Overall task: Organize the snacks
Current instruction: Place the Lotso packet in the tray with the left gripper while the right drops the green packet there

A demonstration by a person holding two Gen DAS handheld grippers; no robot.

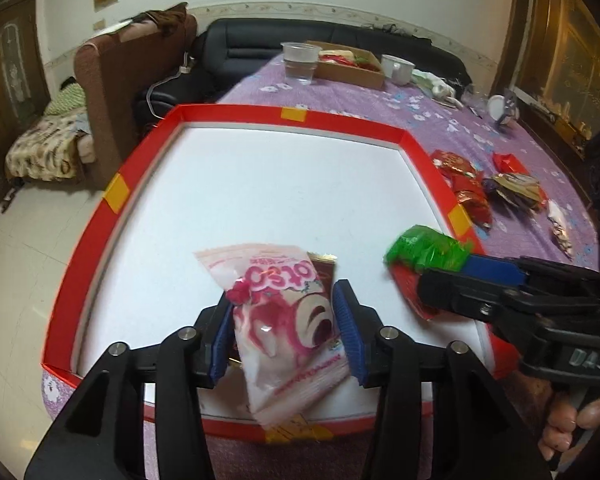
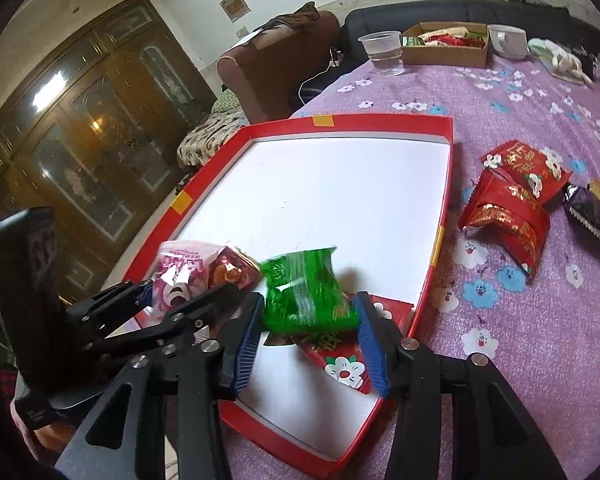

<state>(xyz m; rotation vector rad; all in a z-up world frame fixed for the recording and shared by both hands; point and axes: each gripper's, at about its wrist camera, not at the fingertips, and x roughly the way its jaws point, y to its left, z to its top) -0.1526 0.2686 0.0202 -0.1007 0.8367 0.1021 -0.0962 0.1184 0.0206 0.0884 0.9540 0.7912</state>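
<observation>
The pink snack packet [image 1: 284, 320] hangs between the left gripper [image 1: 286, 332] fingers over the near edge of the red tray [image 1: 112, 196]. It looks light, soft and crinkly, so best held at its puffed middle. The blue ribbed pads stand partly open and seem barely to touch it, though blur makes this unsure. The green packet [image 2: 308, 292] lies between the right gripper [image 2: 308, 344] fingers, with a gap at each side, over a red packet [image 2: 340, 356]. More glossy packets [image 2: 508, 208] sit on the purple flowered bench [image 2: 520, 320].
</observation>
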